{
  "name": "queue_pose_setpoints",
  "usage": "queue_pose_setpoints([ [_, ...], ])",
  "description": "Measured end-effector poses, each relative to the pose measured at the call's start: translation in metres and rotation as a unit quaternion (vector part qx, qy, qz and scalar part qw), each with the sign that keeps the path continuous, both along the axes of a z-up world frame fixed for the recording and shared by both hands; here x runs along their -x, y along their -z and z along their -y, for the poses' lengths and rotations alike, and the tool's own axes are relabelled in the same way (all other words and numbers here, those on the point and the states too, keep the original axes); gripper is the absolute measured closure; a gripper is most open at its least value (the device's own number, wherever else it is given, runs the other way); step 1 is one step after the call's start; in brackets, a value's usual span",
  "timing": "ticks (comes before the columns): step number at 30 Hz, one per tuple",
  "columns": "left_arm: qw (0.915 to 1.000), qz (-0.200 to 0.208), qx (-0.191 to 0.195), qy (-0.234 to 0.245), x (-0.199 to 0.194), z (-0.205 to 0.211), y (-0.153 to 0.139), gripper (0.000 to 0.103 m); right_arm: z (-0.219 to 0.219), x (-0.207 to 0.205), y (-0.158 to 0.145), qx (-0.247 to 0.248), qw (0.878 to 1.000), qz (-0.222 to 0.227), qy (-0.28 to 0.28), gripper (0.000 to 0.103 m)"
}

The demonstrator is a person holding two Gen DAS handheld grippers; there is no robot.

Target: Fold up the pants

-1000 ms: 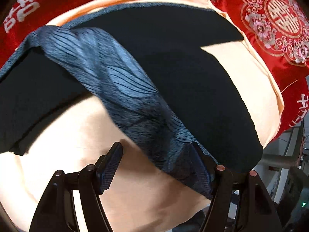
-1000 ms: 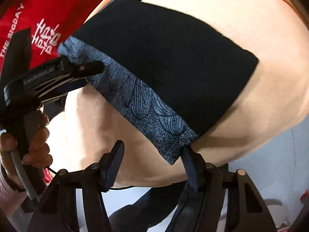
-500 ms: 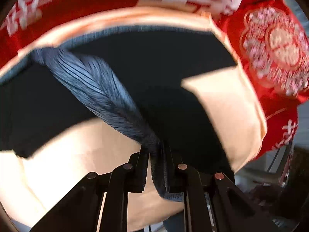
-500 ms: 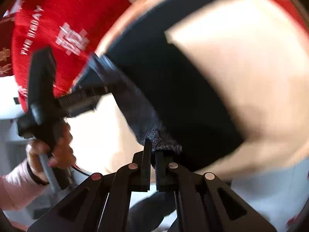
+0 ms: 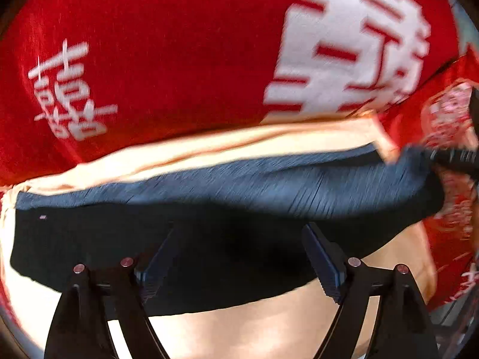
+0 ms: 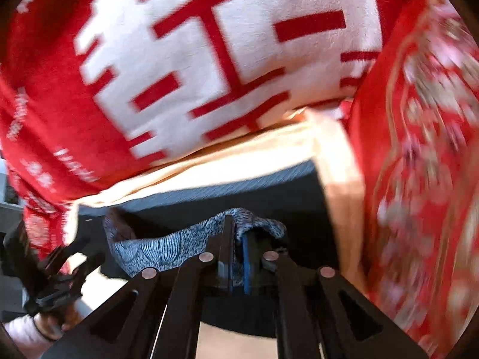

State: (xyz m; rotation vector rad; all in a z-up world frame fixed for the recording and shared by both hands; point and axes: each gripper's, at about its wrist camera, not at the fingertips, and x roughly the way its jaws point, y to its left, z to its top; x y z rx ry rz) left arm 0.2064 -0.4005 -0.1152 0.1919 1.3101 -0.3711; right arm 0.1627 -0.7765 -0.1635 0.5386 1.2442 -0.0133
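Mid-fold on the pants (image 5: pixel 227 239): dark fabric lying across the peach sheet (image 5: pixel 269 329), patterned blue hem band (image 5: pixel 239 182) carried over toward the red blanket (image 5: pixel 167 59) with white characters. Left tool (image 5: pixel 239 263) released, jaws having just been opening, standing wide over the black cloth with nothing pinched between them. Right tool (image 6: pixel 238 257) clenched on the patterned hem corner (image 6: pixel 191 239), fabric bunched at the fingertips and draped off to the left. Left tool also visible at lower left of the right wrist view, held by a hand (image 6: pixel 57 323) in a light sleeve. Red embroidered cushion (image 6: pixel 425 149) sitting just beside the right edge of the sheet. Judgement: one end of the hem laid, the other still in the air. To finish cleanly: bring the right corner down level with the left end, edge lined up on the layer beneath, slight tension outward to kill the sag before letting go. Risk: release while bunched gives a twisted hem and a skewed fold. Afterwards, smooth flat with open jaws.
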Motion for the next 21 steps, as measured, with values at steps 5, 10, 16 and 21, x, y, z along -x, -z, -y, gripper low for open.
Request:
queue_pose_setpoints([
  [5,0.9978,-0.02,-0.06,-0.021,-0.011,-0.003,0.039,0.019,0.013,-0.034,0.016,0.036,0.999,-0.037,-0.005,0.073],
  [10,0.9954,-0.024,-0.087,-0.035,-0.018,-0.014,0.05,0.019,0.002,-0.034,-0.001,0.048,0.998,-0.007,-0.039,0.036],
  [16,0.9931,-0.036,-0.107,-0.03,-0.025,-0.012,0.07,0.019,0.021,-0.027,0.0,0.055,0.998,-0.016,-0.002,0.035],
  [21,0.9907,-0.042,-0.126,-0.029,-0.023,-0.012,0.085,0.019,0.058,-0.033,-0.019,-0.03,0.998,0.01,0.048,0.035],
])
